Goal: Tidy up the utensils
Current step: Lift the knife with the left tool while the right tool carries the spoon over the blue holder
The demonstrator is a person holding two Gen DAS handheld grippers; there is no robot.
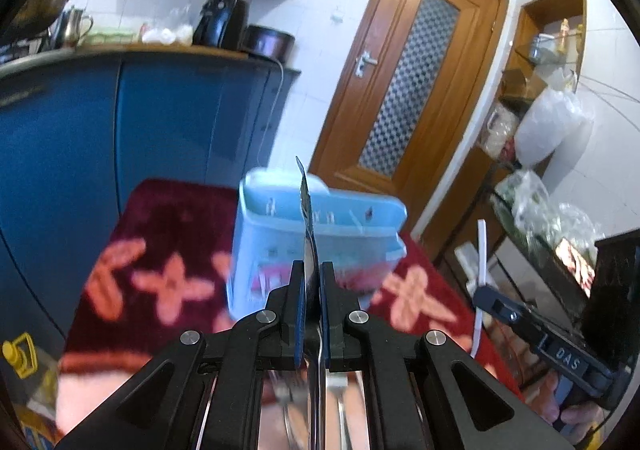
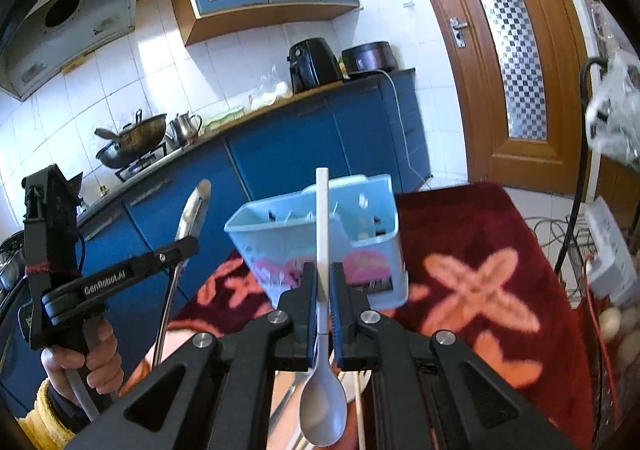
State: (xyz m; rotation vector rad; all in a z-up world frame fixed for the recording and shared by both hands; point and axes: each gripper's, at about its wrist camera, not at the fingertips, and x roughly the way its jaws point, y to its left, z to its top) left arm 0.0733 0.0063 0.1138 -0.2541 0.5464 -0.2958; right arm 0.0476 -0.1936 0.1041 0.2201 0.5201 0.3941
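Observation:
My left gripper point(image 1: 310, 270) is shut on a metal utensil point(image 1: 308, 210) seen edge on, with its handle pointing up. From the right wrist view the same left gripper point(image 2: 188, 246) shows at the left with the metal utensil point(image 2: 192, 210), held by a hand point(image 2: 88, 354). My right gripper point(image 2: 323, 270) is shut on a white plastic spoon point(image 2: 323, 406), bowl toward the camera and handle upright. It appears at the right as the right gripper point(image 1: 486, 296) with the white spoon point(image 1: 482, 250). A light blue slotted utensil holder point(image 1: 276, 234) point(image 2: 280, 242) stands just beyond both grippers.
A dark red cloth with pink flowers point(image 1: 172, 250) point(image 2: 480, 250) covers the table. Blue cabinets point(image 1: 120, 138) and a wooden door point(image 1: 400, 90) stand behind. Shelves with bags point(image 1: 552, 130) are at the right. A power strip and cables point(image 2: 604, 250) lie beside the table.

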